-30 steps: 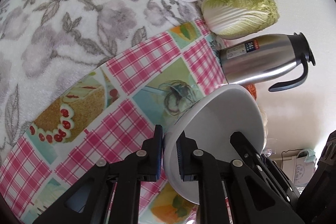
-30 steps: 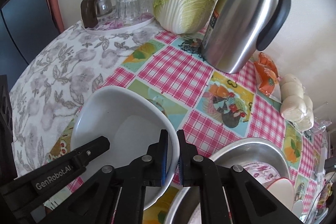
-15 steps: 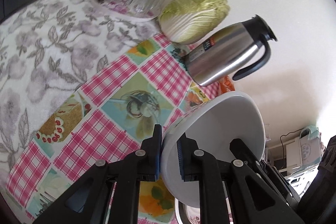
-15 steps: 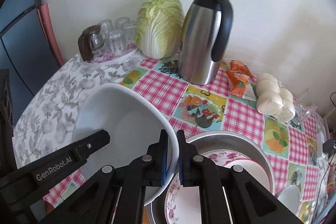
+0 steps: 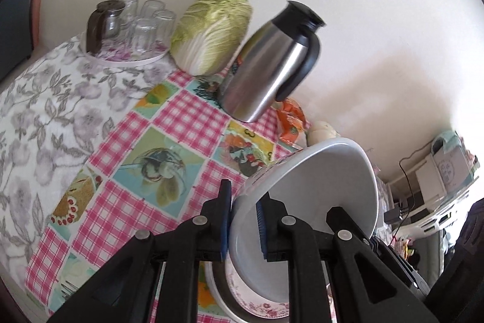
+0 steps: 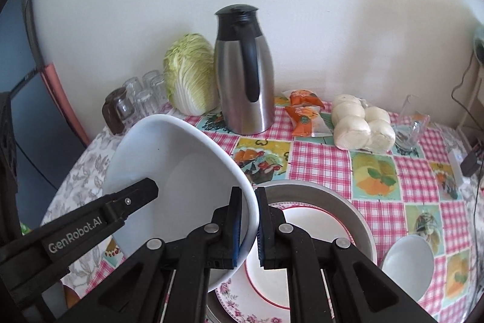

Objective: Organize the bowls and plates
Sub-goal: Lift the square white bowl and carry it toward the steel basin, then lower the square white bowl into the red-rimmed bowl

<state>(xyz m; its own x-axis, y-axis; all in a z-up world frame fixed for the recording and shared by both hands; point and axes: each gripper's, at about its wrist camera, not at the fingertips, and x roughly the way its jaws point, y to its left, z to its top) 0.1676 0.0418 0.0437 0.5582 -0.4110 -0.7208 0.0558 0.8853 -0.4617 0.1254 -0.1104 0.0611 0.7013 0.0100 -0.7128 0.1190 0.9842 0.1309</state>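
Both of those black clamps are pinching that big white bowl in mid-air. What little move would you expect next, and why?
Probably a short carry sideways, away from the metal basin, before lowering. The left gripper and right gripper each pinch an opposite rim of the large white bowl, which hangs tilted over the flowered plate in the basin. The floral cloth beside it looks bare.

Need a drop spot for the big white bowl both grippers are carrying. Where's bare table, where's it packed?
Free: the floral cloth left of the checked cloth, below the glasses tray; also the checked squares between the thermos and metal basin. Crowded: the back wall row of cabbage, thermos, orange packets, buns; the basin already holds plates.
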